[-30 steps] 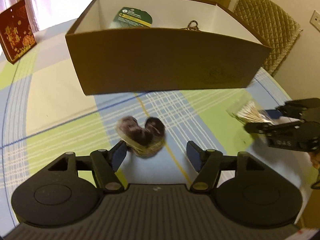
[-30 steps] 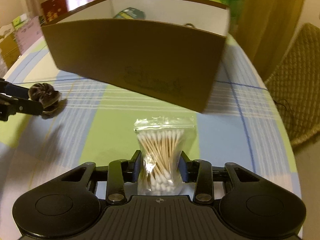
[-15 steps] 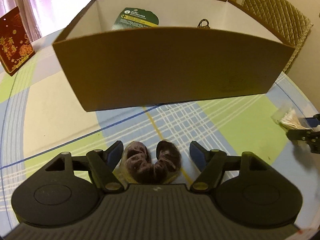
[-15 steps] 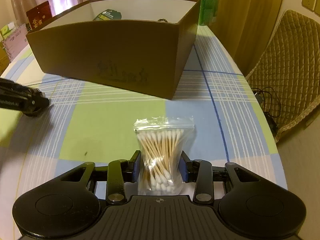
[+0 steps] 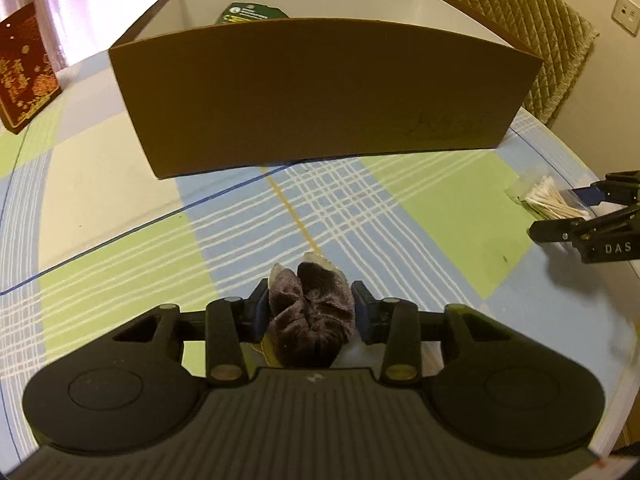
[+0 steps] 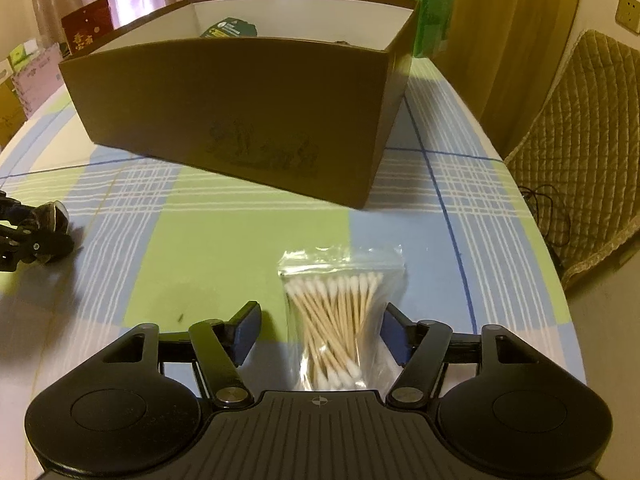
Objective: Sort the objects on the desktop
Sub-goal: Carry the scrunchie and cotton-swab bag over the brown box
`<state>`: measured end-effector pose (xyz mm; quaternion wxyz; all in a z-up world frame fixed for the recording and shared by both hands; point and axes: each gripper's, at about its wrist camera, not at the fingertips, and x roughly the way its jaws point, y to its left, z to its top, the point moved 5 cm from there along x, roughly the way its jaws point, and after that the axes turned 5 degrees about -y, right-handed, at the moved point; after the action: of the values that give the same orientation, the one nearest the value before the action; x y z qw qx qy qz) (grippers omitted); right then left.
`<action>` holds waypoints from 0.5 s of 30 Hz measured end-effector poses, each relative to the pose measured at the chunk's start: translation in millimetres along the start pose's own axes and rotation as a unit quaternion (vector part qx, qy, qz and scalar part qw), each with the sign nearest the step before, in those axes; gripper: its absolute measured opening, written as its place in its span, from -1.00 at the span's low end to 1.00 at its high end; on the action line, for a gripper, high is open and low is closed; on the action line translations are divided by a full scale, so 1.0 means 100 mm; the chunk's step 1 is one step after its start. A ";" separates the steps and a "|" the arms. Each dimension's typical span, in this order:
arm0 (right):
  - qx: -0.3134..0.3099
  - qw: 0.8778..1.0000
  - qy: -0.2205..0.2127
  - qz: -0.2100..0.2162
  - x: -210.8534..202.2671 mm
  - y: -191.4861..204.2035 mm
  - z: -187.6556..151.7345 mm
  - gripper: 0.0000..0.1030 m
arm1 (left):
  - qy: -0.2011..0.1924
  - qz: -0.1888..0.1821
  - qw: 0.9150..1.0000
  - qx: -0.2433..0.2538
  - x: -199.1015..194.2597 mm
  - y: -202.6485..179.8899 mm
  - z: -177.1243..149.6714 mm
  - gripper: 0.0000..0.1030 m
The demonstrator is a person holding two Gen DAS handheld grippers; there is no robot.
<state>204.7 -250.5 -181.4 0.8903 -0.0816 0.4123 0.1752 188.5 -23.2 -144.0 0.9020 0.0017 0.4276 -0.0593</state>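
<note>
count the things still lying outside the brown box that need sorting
2. The purple scrunchie sits between the shut jaws of the left gripper; the bag of cotton swabs lies on the tablecloth between the open jaws of the right gripper. Others may be hidden behind the box.

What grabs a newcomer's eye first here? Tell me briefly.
The big brown box fills the middle of the checked tablecloth, with a green packet showing inside it. Nearer, the left gripper is shut on a fuzzy dark hair tie. The right gripper stands open around a bag of cotton swabs lying on the cloth.
</note>
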 end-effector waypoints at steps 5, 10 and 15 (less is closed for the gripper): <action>-0.007 1.000 0.006 0.002 -0.03 0.06 0.02 -0.44 | 0.008 0.003 1.000 0.007 0.06 -0.03 0.02 -0.28; 0.010 1.000 0.013 0.026 -0.11 0.14 0.00 -0.48 | 0.014 -0.006 1.000 0.007 -0.01 -0.06 0.01 -0.50; 0.003 0.999 0.014 0.052 -0.20 0.31 0.02 -0.48 | 0.009 -0.024 1.000 0.005 -0.13 -0.14 0.04 -0.52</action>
<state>182.4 -226.4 -164.4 0.8743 -0.0601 0.4290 0.2191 182.1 -36.1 -131.2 0.8963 -0.0032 0.4357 -0.0827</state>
